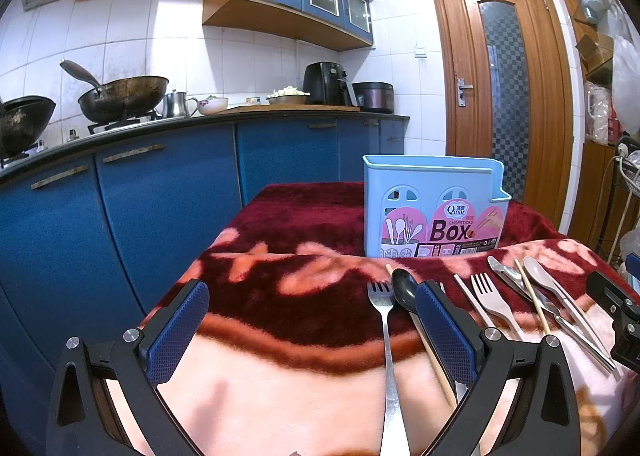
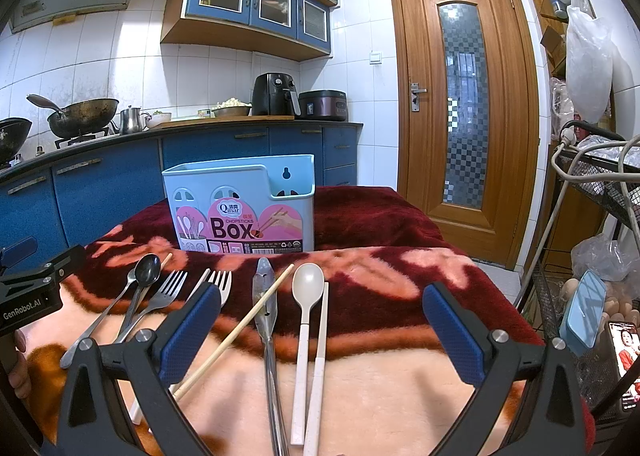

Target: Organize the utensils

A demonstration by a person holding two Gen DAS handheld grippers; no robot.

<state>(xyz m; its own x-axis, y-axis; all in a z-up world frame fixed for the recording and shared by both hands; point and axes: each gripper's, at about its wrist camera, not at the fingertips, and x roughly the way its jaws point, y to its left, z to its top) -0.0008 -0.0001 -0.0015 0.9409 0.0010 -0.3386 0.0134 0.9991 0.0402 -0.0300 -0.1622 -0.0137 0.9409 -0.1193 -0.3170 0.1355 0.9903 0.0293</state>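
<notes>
Utensils lie loose on the blanket (image 2: 380, 396), handles toward the grippers, before the empty-looking box (image 2: 240, 204). Right gripper (image 2: 320, 332) gapes over the pale spoon (image 2: 306, 316); left gripper (image 1: 312, 332) likewise wide, beside the steel fork (image 1: 384, 320). Right looks nearer.

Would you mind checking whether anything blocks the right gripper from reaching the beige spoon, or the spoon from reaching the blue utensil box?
Nothing visible does. The right gripper is open above the beige spoon, and only bare blanket lies between the spoon and the blue utensil box, whose top is open.
</notes>
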